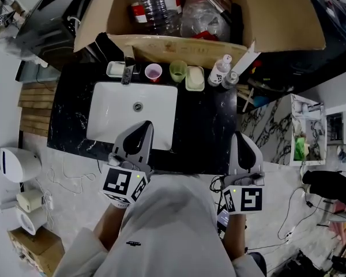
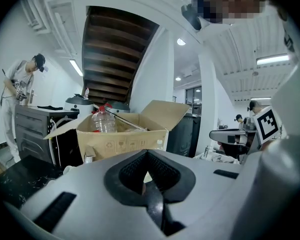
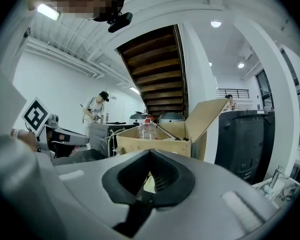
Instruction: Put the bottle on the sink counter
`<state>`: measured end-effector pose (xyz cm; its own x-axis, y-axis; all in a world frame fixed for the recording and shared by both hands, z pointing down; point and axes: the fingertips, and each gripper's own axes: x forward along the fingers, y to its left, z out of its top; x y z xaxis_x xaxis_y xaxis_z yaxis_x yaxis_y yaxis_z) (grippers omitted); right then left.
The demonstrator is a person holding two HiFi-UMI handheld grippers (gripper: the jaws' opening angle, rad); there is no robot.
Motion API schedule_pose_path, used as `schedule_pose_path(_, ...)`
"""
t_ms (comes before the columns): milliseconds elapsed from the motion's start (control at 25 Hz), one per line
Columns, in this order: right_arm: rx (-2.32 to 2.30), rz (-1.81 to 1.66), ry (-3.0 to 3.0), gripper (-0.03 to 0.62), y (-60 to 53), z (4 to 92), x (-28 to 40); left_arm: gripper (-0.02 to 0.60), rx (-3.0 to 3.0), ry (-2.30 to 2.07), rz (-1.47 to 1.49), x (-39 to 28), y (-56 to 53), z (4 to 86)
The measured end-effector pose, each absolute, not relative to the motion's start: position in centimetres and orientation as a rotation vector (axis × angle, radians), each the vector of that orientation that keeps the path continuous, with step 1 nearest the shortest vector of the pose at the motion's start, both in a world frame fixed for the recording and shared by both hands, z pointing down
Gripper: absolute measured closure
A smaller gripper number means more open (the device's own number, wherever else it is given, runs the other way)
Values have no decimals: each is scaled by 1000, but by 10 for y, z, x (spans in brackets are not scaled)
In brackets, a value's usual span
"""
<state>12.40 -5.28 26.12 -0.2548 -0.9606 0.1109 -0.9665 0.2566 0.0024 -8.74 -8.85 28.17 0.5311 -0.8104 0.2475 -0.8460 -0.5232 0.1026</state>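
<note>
Bottle (image 1: 155, 4): big clear plastic one with a red-white label, inside the open cardboard box (image 1: 179, 44) at 12 o'clock from the sink basin (image 1: 132, 114), behind the tabletop (image 1: 202, 120). Not on the tabletop yet.

Handling, judged: looks empty, so light. Thin ribbed walls will dent under a squeeze, and smooth plastic can slip. Best hold is probably the stiffer neck or shoulder under the red cap, or the body at the label with both claws; it is wide for one claw.

Axis: the gripper views show the red cap up and the shoulder above the box rim, so the long axis is about upright. A slight lean cannot be ruled out.

Left claw (image 1: 144, 124): jaws pressed together, nothing in them, over the basin's near edge at 6 o'clock. Right claw (image 1: 240, 136): jaws pressed together, empty, at 4 o'clock from the basin. Both point toward the box, well apart from the bottle. Other bagged clutter sits beside the bottle and could snag on lift-out.
</note>
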Motion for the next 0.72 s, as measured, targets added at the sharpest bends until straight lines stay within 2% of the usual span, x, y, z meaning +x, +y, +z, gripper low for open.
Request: schedule_pose_path(720,1826,101,-2427,583,-48,267,114,574,2559,-1416,247,-91,-82,280)
